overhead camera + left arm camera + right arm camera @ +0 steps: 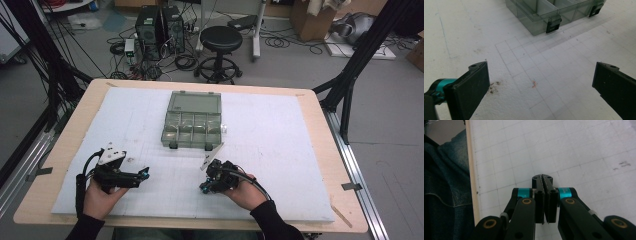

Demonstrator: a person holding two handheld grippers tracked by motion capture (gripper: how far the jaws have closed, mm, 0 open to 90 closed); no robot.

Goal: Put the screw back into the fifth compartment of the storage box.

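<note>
High view: a grey, see-through compartment box (pixel 193 120) sits on the white foam sheet (pixel 280 150) that covers the wooden desk (pixel 75 130); its lid is swung back flat on the far side, and the near half is split into a row of small compartments; what lies in them is too small to tell, though a small pale thing (pixel 224 130) rests on the sheet just beside the box's right edge; two dark latches hang on the box's near wall. The left gripper (pixel 142 173) is held near the box, off its near-left corner, above the sheet; the right gripper (pixel 206 186) is held nearer to the person than the box, below its right latch, and points back toward the desk's near edge.

In the left gripper view the jaws stand spread wide with bare gridded sheet between them; the box (pixel 544 15) lies ahead of them, its nearest compartments looking bare, one latch (pixel 553 24) facing the camera.

In the right gripper view the right gripper (pixel 545 181) has its jaws pressed together on nothing; the desk's near edge and a denim-clad leg (pixel 444 182) lie to the left.
</note>
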